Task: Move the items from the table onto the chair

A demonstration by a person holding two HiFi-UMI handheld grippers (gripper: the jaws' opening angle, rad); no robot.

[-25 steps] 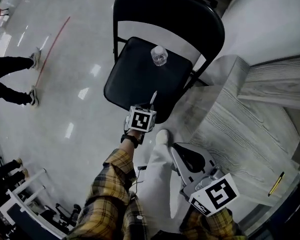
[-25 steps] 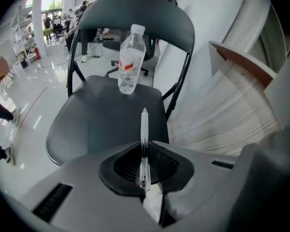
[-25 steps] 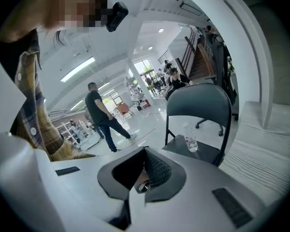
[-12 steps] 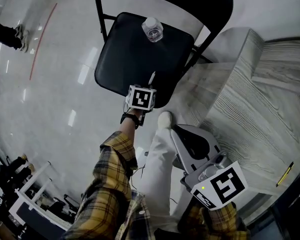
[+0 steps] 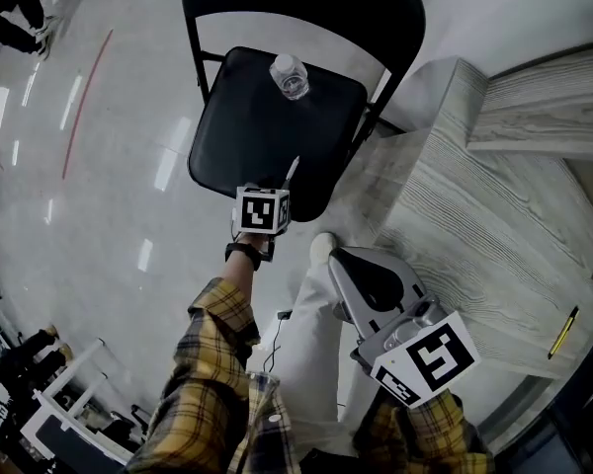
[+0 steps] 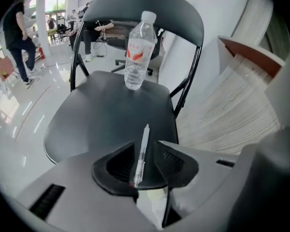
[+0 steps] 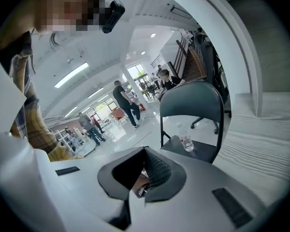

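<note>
A black folding chair holds an upright clear water bottle at the back of its seat. My left gripper hovers over the seat's front edge. Its jaws are opening, and a slim clear pen stands loose between them, leaning toward the left jaw with a gap on the right side. The left gripper view shows the bottle beyond the pen on the chair seat. My right gripper is shut and holds nothing, low beside the grey wood-grain table.
A yellow pen lies on the table near its right edge. My white trouser leg and shoe are between the two grippers. People stand and walk on the shiny floor to the left and far behind the chair.
My left gripper's jaws have spread apart around the pen while staying over the seat's front edge. The right gripper has kept still. The head view has shifted a little.
</note>
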